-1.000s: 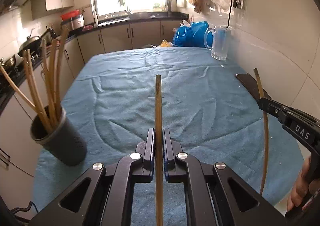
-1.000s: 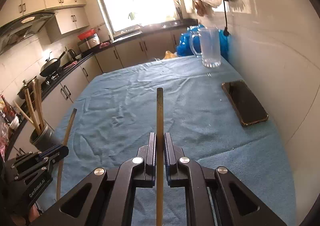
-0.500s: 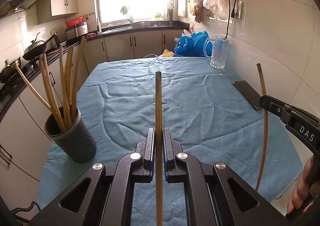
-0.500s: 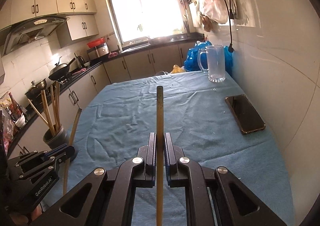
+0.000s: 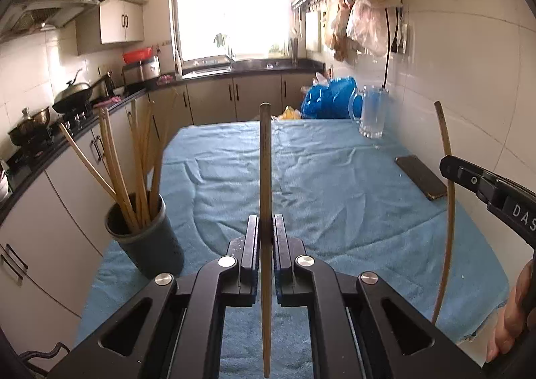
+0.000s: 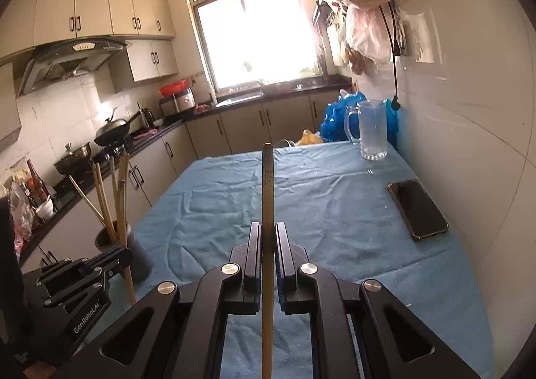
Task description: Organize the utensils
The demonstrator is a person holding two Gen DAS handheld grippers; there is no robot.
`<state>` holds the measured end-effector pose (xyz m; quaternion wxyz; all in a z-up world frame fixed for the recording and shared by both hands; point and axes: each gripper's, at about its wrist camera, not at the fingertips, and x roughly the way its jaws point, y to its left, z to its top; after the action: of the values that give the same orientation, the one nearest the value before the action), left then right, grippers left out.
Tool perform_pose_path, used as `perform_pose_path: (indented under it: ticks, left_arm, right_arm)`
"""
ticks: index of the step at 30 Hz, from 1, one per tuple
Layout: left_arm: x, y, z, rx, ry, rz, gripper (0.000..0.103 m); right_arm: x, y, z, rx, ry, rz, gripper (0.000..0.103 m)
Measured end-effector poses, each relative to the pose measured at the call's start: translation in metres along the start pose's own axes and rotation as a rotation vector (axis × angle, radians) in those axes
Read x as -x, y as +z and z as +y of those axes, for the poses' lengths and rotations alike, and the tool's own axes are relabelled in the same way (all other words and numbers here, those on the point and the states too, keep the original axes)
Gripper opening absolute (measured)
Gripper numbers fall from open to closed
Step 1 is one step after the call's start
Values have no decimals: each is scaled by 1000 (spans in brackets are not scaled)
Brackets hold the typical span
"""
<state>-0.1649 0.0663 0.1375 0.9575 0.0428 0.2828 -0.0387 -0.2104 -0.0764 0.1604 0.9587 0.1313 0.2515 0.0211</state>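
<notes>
Home kitchen: range hood (image 6: 72,59), wok (image 6: 112,127) on stove (sink under window (image 5: 227,7))

My left gripper (image 5: 266,231) clamps one wooden chopstick (image 5: 265,161), my right gripper (image 6: 267,238) another wooden chopstick (image 6: 267,191), both above the blue cloth-covered table (image 5: 335,178). At the table's left edge stands a dark round holder (image 5: 147,241) with chopsticks in it. By the right wall lies a black phone (image 6: 417,208); behind it stands a clear glass mug (image 6: 372,131).

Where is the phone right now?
The phone lies flat on the blue cloth at the right, beside the tiled wall, nearer than the glass mug.
</notes>
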Motion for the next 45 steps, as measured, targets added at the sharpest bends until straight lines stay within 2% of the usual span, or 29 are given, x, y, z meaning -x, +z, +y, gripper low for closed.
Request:
perform_pose_path:
  ticks: [12, 21, 45]
  left_arm:
    - [18, 1, 17, 31, 14, -52, 7]
    - [17, -1, 35, 60, 35, -56, 7]
    - [19, -26, 108, 194, 76, -54, 8]
  right_arm:
    - [-1, 13, 13, -8, 43, -17, 8]
    - [-22, 14, 29, -22, 83, 37, 8]
    - [-70, 2, 105, 82, 133, 133, 8]
